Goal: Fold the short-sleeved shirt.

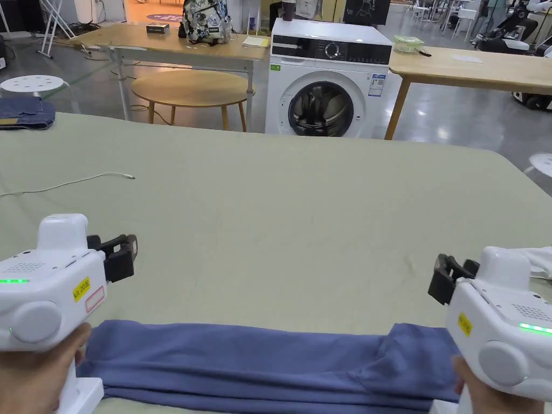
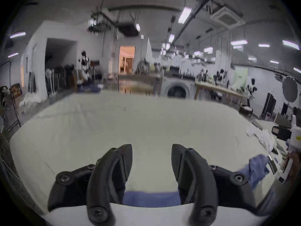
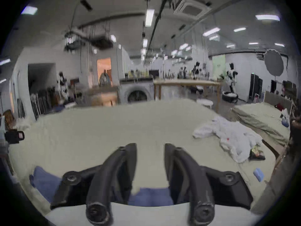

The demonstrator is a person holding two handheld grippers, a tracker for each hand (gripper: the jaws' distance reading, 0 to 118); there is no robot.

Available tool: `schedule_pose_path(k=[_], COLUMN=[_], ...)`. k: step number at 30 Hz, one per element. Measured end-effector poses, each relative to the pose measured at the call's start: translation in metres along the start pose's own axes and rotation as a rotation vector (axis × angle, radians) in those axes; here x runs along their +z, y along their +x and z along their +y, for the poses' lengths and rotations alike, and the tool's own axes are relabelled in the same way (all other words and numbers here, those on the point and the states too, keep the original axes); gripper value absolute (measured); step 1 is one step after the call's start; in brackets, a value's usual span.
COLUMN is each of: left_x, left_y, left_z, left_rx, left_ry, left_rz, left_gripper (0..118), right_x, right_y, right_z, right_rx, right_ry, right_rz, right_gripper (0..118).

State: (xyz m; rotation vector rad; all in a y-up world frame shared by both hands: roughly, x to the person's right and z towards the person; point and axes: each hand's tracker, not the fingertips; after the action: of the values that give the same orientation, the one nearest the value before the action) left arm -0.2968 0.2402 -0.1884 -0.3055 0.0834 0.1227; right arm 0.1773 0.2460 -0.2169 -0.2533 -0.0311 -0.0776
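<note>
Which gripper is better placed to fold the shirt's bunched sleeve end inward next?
Right gripper, probably: it hangs open above the blue shirt's bunched end; the left gripper is at the opposite end.

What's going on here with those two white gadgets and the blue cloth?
A person is folding a blue shirt on a big table, holding a two-jaw tool in each hand. The shirt already lies folded into a long band along the near edge. The left gripper and right gripper are both open, one near each end of the band, with nothing between their jaws.
</note>
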Motion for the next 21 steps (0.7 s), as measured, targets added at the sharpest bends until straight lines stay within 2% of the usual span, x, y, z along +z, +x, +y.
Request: schedule_pose_path(k=[2,3,4,6,10,15,18,21], left_x=[0.006,0.008,0.009,0.013,0.017,0.022,0.02,0.013], left_y=[0.013,0.02,0.022,0.029,0.037,0.025,-0.003,-0.04], left_z=[0.003,0.005,0.005,0.007,0.011,0.017,0.02,0.014], left_rx=[-0.047,-0.075,-0.098,-0.13,-0.162,-0.131,-0.083,0.059], left_ry=[0.073,0.098,0.138,0.192,0.205,0.184,0.033,-0.193], left_rz=[0.035,0.056,0.066,0.064,0.069,0.08,0.023,-0.086], left_gripper=[48,42,31,0,0,0,0,0], right_x=[-0.001,-0.001,0.001,0.009,0.01,0.017,0.018,0.015], right_y=[-0.014,-0.021,-0.028,-0.045,-0.059,-0.073,-0.078,-0.083], right_z=[0.003,0.005,0.007,0.012,0.016,0.018,0.017,0.013], right_rx=[0.006,0.02,0.028,0.05,0.084,0.128,0.166,0.203], right_ry=[0.055,0.078,0.11,0.16,0.202,0.225,0.232,0.221], right_rz=[0.018,0.023,0.031,0.022,0.025,0.023,0.034,0.04], right_gripper=[16,7,0,0,0,0,0,0])
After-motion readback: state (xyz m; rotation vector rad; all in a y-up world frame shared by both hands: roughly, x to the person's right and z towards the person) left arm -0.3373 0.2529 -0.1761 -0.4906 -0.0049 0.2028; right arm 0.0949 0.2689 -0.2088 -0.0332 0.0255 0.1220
